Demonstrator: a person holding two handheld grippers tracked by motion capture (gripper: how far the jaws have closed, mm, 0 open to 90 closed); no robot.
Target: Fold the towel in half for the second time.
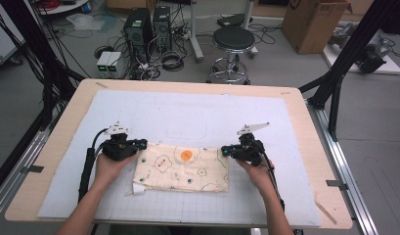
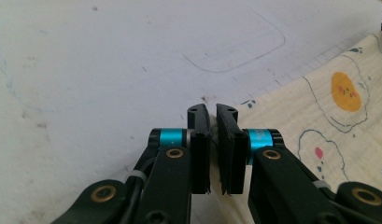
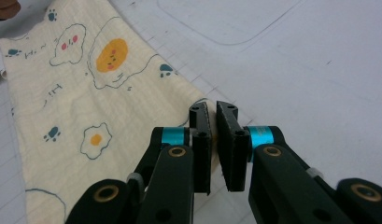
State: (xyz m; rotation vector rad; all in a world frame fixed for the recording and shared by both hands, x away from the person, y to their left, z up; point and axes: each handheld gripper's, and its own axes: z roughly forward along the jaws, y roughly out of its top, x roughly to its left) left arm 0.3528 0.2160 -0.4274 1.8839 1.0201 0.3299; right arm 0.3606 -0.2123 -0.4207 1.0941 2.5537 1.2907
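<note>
A cream cloth [image 1: 182,169] printed with fried eggs and paw marks is laid folded on the white gridded mat [image 1: 188,112] covering the tabletop [image 1: 305,142], towards the near edge and midway between the two hands. The left hand-held gripper [image 1: 140,144] is set at the cloth's far left corner — in the left gripper view [image 2: 212,116] its jaws are seen pressed nearly together with a strip of the fabric edge pinched between the pads. The right hand-held gripper [image 1: 226,151] is placed at the far right corner; in the right gripper view [image 3: 212,114] its jaws are likewise drawn close, pinching the cloth's corner. An orange yolk print [image 1: 187,155] is noted along the far edge, between the two grippers.
</note>
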